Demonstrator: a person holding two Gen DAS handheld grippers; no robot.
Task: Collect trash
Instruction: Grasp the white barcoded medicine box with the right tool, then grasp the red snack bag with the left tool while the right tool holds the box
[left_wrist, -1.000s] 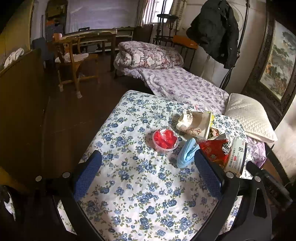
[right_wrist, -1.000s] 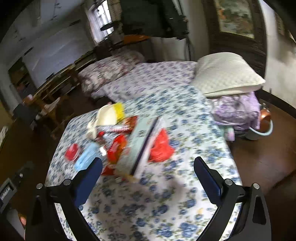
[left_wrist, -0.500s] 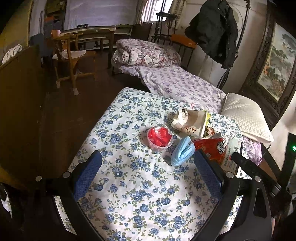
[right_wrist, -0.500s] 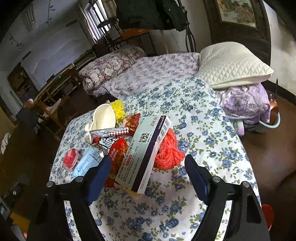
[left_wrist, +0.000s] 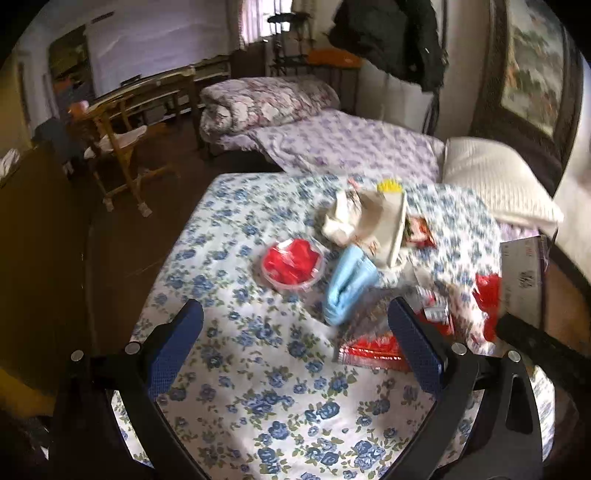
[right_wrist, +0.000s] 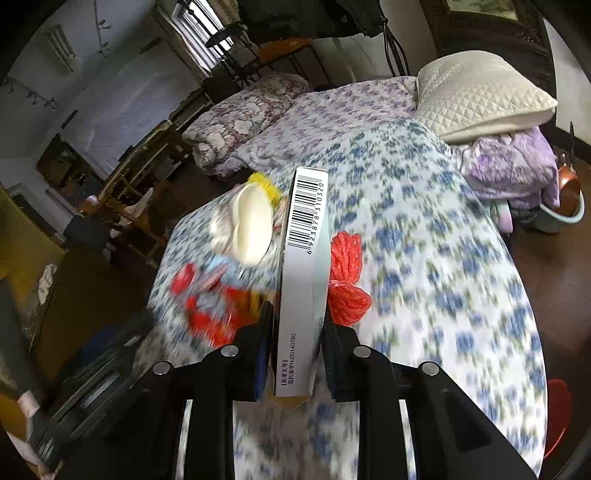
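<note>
Trash lies on a round table with a blue-flowered cloth (left_wrist: 258, 387). My right gripper (right_wrist: 297, 332) is shut on a white cardboard box (right_wrist: 304, 280) with a barcode, held on edge above the table; the box also shows at the right edge of the left wrist view (left_wrist: 524, 273). My left gripper (left_wrist: 295, 339) is open and empty above the near part of the table. Ahead of it lie a clear cup of red pieces (left_wrist: 291, 264), a blue face mask (left_wrist: 347, 284), red snack wrappers (left_wrist: 373, 347) and a white paper bag (left_wrist: 373, 225). A red net bundle (right_wrist: 345, 273) lies beside the box.
A bed with purple bedding (left_wrist: 351, 147) and a white pillow (left_wrist: 495, 181) stands behind the table. A wooden chair (left_wrist: 122, 162) stands at the left on the dark floor. A copper pot in a basin (right_wrist: 565, 206) sits on the floor at the right.
My right gripper has closed on the white box and lifted it on edge. My left gripper has moved closer to the trash and stayed open.
</note>
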